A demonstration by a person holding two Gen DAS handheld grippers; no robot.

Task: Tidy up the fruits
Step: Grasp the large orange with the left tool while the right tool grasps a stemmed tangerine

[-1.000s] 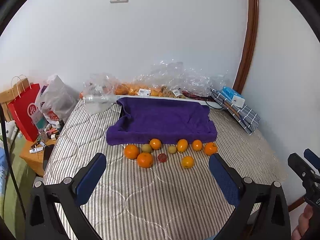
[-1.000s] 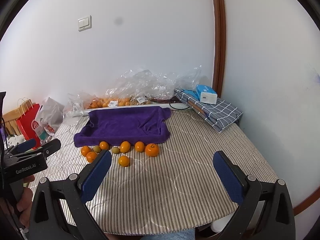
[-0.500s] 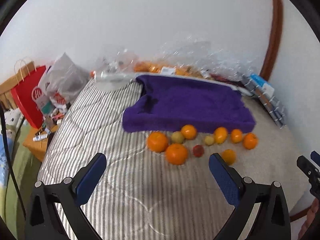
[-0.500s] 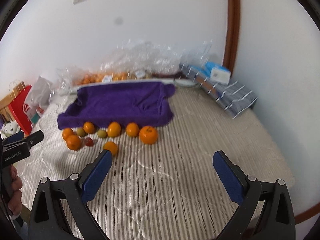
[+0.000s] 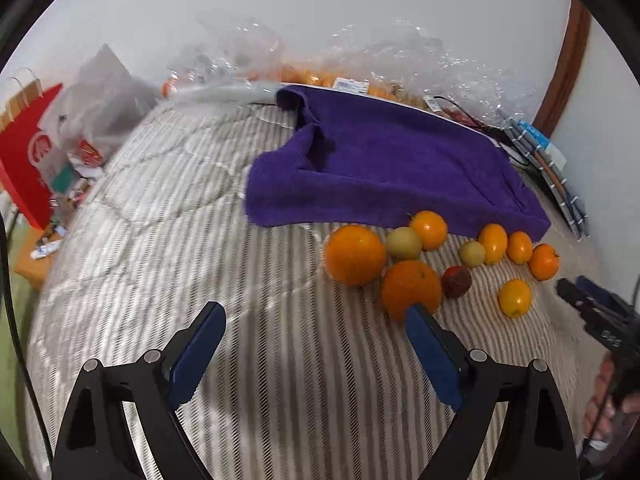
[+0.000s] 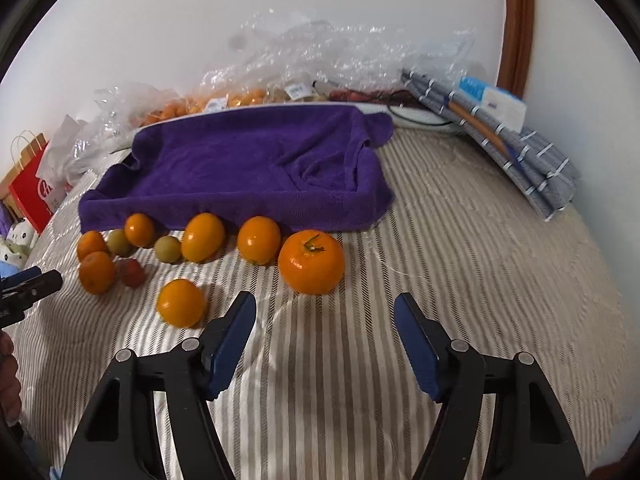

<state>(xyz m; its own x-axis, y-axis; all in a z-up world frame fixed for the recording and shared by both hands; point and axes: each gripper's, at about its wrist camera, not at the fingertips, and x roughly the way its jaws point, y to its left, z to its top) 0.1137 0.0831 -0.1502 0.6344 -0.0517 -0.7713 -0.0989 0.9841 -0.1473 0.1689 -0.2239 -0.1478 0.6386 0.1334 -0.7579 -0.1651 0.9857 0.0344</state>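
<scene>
both grippers hang low over the striped mattress (image 6: 460, 240), jaws spread wide and holding nothing. the left gripper (image 5: 316, 340) sits just short of the fruit, its right-hand pad (image 5: 430, 350) overlapping the near edge of a big orange (image 5: 410, 288). the right gripper (image 6: 324, 332) faces a large stemmed tangerine (image 6: 311, 262), a small gap of bedding between them.

the fruit lies loose along the front edge of the purple towel (image 6: 248, 164) — oranges and tangerines in a rough row, two greenish fruits (image 6: 168, 249) tucked among them, and a small dark red one (image 5: 457, 281) beside the big orange. one small orange (image 6: 181, 303) sits apart, nearer than the rest, just left of the right gripper's left pad. none of it is on the towel.

behind the towel, against the wall, crinkled clear bags (image 6: 320, 52) hold more fruit; a folded checked cloth (image 6: 520, 156) lies to the right, a red paper bag (image 5: 24, 156) off the bed's left side.
</scene>
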